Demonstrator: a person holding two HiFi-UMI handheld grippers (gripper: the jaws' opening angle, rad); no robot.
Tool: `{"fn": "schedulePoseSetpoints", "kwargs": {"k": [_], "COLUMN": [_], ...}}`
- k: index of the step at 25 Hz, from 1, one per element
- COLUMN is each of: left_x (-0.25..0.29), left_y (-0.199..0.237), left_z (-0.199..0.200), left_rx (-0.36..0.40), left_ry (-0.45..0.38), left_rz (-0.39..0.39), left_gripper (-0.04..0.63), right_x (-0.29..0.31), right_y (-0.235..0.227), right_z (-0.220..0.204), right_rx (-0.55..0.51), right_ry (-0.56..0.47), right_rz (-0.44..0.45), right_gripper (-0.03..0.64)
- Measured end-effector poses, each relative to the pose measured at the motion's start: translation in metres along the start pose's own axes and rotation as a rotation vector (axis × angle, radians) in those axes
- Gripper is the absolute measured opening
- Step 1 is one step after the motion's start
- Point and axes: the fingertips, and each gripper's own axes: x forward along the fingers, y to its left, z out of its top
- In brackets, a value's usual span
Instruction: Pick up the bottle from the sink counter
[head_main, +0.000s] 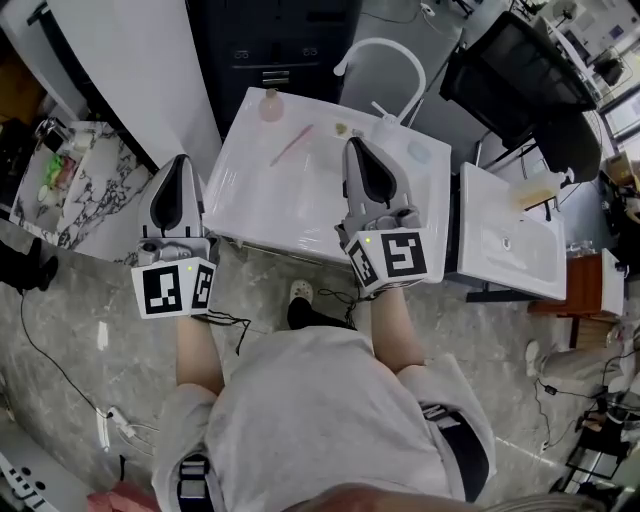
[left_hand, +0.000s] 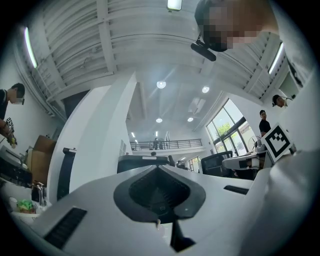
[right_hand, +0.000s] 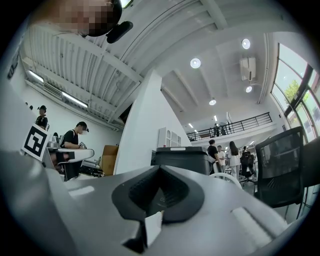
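Both the left gripper (head_main: 181, 160) and right gripper (head_main: 357, 143) are clenched shut with nothing in them. Their own views just show ceiling and room. Only the head view shows the pinkish bottle (head_main: 271, 105). It's upright at the far edge of the white sink surface (head_main: 250, 200), left of the faucet (head_main: 385, 50) and clear of both grippers. Too small to see what's inside it.

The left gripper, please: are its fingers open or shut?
Shut: the left gripper has its fingers meeting at the tip, nothing between them.
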Motion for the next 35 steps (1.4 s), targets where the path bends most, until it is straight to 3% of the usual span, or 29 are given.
{"fn": "schedulePoseSetpoints", "kwargs": {"k": [14, 21, 26, 35], "left_x": [0.084, 0.110, 0.120, 0.147], "left_y": [-0.008, -0.005, -0.002, 0.001], "left_z": [-0.030, -0.070, -0.109, -0.185], "left_rx": [0.026, -0.001, -0.010, -0.047], "left_ry": [0.035, 0.104, 0.197, 0.339], "left_rz": [0.026, 0.044, 0.059, -0.054], "left_gripper": [0.008, 0.008, 0.008, 0.019], "right_x": [0.076, 0.099, 0.108, 0.127], "right_y": [-0.059, -0.075, -0.080, -0.068], "right_z": [-0.035, -0.075, -0.107, -0.143], "right_rx": [0.038, 0.083, 0.145, 0.182], "right_ry": [0.031, 0.092, 0.152, 0.222], "right_rz": [0.059, 0.072, 0.076, 0.058], "right_gripper": [0.011, 0.011, 0.011, 0.011]}}
